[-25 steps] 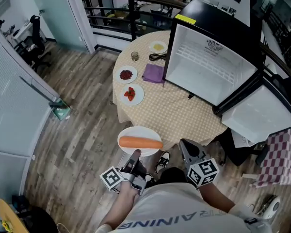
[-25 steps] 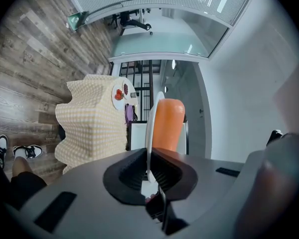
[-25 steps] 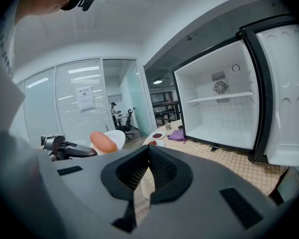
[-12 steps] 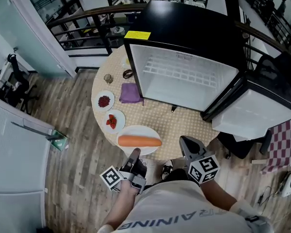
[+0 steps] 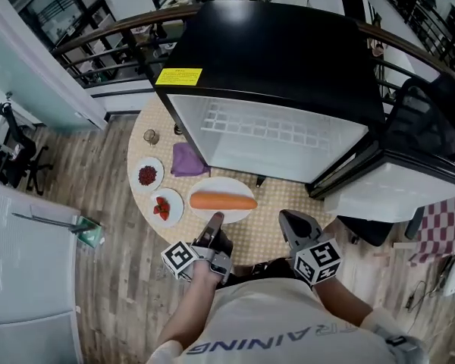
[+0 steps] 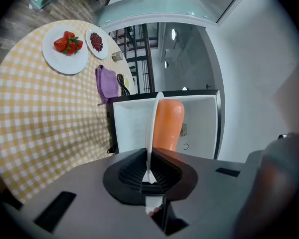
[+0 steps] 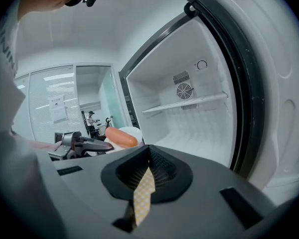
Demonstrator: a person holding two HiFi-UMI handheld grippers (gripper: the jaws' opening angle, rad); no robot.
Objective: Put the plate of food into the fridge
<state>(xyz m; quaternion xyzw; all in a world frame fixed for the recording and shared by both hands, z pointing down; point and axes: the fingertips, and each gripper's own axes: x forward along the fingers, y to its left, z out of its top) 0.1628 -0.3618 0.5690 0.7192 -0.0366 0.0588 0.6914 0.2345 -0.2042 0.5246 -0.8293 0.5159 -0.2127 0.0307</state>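
The wood-plank floor [image 5: 114, 279] spread around the fridge [image 5: 273, 59], a boxy unit with a glossy black top and a smooth white inside. 1 flat white shelf crossed the inside. Its thick door [image 5: 394, 192] stood swung wide at the fridge's right, so the mouth was open toward the person. The fridge stood on a round table [image 5: 277, 230] covered in yellow checked cloth, and a strip of that cloth showed bare in front of the fridge.

The plate [image 5: 212, 184], white, round and thin-rimmed, hung level just in front of the fridge's mouth, outside it, near its left side. A long, smooth orange food [image 5: 223, 201] with rounded ends lay across it.

Left of the fridge sat 2 smaller white plates, 1 of strawberries [image 5: 165, 207] and 1 of dark red bits [image 5: 148, 175], with a soft purple cloth [image 5: 186, 160] close against the fridge.

The left gripper [image 5: 214, 220] had its ribbed jaws clenched on the plate's near rim. The right gripper [image 5: 292, 218] hung in front of the fridge, jaws together with nothing in them.
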